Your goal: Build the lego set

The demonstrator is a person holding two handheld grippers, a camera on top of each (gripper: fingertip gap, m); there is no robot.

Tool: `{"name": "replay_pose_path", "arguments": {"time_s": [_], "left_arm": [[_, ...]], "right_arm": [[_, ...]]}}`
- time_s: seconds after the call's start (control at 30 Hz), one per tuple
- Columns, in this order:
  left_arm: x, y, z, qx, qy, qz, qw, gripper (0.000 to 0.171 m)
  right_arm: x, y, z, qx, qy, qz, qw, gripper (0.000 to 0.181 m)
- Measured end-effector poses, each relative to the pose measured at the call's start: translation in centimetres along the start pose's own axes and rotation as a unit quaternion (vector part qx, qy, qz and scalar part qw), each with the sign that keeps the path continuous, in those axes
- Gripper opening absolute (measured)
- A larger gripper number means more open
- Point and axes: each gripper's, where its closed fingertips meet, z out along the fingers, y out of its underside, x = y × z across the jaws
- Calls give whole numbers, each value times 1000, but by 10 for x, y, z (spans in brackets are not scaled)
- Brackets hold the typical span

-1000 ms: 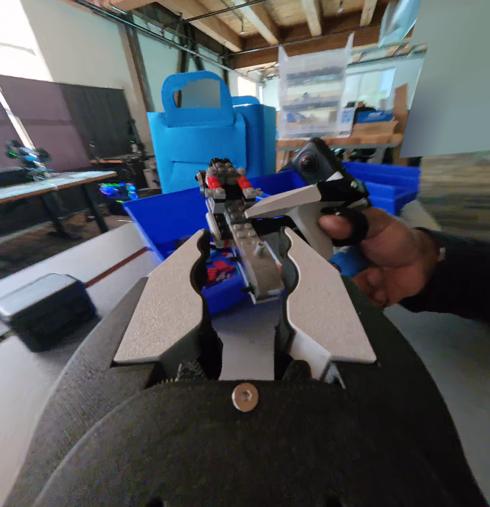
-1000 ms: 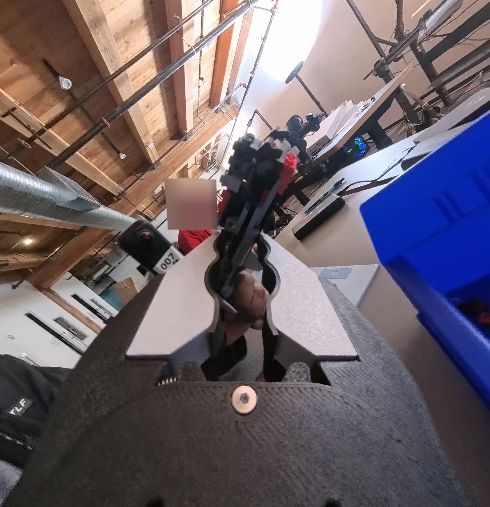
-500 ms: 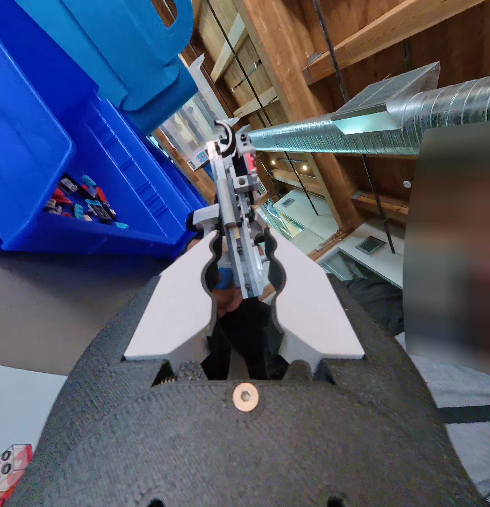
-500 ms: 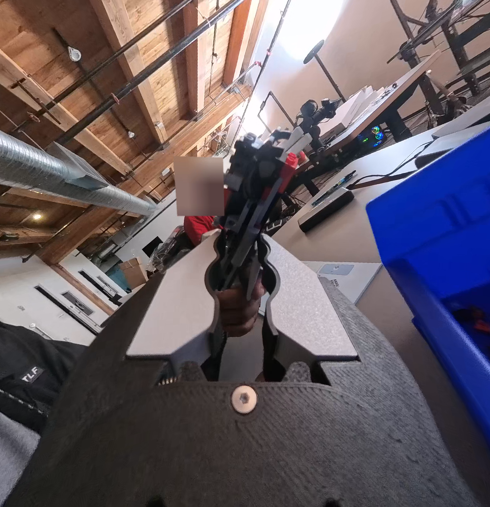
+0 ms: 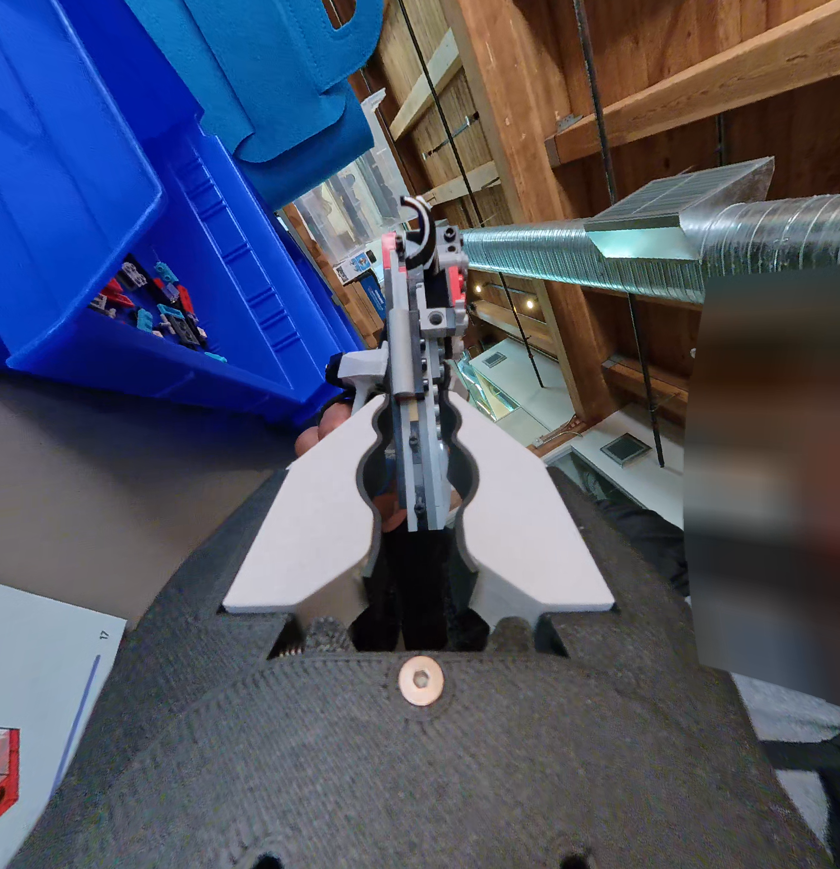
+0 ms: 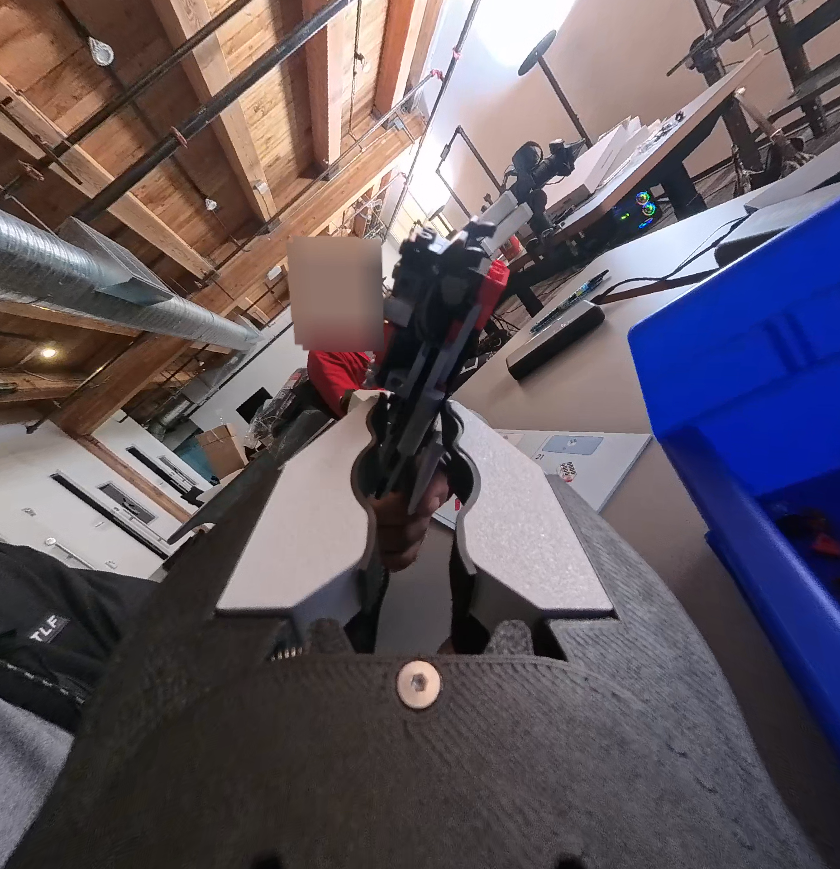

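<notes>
Blue plastic bin fills the upper left of my left wrist view, loose small bricks lying on its floor, and mid-frame the grey, black and red brick model stands on edge, lifted off the table. My left gripper is clamped on its flat grey base plates, and my right gripper grips the same model from the other side. Light and stiff, I judge, but its small top parts could pop off, so I'd hold the layered plates.

Bright daylight glare washes the upper wall in the right view; wide-angle edges bend, backgrounds soften.
</notes>
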Motion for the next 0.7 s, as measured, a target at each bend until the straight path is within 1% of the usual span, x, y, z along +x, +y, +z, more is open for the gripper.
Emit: {"name": "replay_pose_path", "arguments": {"time_s": [0.1, 0.23, 0.3, 0.4, 0.5, 0.53, 0.63, 0.7], "left_arm": [[-3, -2, 0, 11, -12, -3, 1000, 19], [-7, -9, -4, 37, -23, 1, 999, 19], [-11, -14, -8, 50, -32, 2, 998, 19], [-18, -18, -15, 61, -50, 11, 997, 19], [-22, -16, -20, 66, -60, 19, 996, 19], [-23, -15, -21, 65, -61, 19, 996, 19], [-24, -12, -22, 63, -64, 20, 996, 19], [-22, -9, -20, 60, -61, 20, 996, 19]], "right_arm": [[3, 0, -1, -1, 11, 3, 1000, 24], [8, -5, -5, -3, 37, -4, 999, 40], [11, -6, -9, -12, 57, -17, 998, 47], [6, -7, -22, -35, 80, -60, 994, 49], [8, -3, -53, -71, 137, -126, 980, 48], [11, 1, -66, -86, 158, -145, 973, 45], [24, 22, -107, -143, 223, -179, 948, 40], [29, 43, -130, -187, 249, -193, 931, 37]]}}
